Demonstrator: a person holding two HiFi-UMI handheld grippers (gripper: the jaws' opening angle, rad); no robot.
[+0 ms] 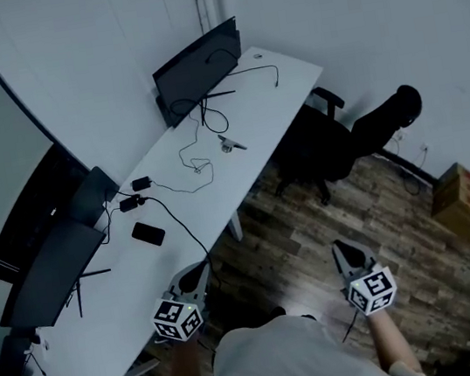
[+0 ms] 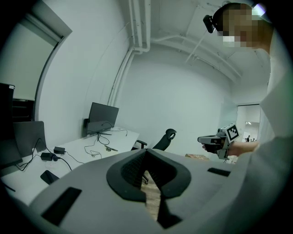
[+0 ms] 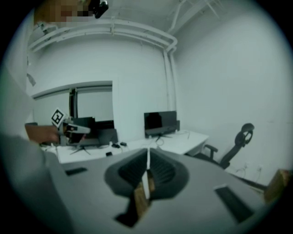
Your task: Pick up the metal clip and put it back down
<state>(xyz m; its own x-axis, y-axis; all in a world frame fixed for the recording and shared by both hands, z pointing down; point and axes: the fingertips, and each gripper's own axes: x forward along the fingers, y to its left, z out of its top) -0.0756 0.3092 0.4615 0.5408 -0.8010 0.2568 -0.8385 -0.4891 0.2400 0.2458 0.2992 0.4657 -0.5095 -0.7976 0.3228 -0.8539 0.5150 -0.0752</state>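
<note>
White-walled office, seen from above, with a long white desk (image 1: 248,105) on a wood-plank floor (image 1: 296,235). Carries a dark monitor (image 1: 198,69) at the far end, another screen (image 1: 50,274) toward the near end, and a black phone (image 1: 148,234) and loose black cables (image 1: 199,157) in between. Shows the metal clip (image 1: 230,145) lying flat on the desk top, just beside a loop of cable, short of the far monitor and close to the desk's right edge, touched by neither tool. Keeps well apart from it at the near end: left gripper (image 1: 197,274) by the desk's edge, right gripper (image 1: 349,253) out over the floor, each with its marker cube (image 1: 178,318) facing the camera. Shows both pairs of jaws pressed together, ribbed pads meeting with nothing between them and only floor planks visible through the slit below. Points both tools toward the far end of the room, roughly side by side. Takes in a black office chair (image 1: 360,136) standing just off the desk's right side and a cardboard box (image 1: 465,199) on the floor beyond it, near the wall
</note>
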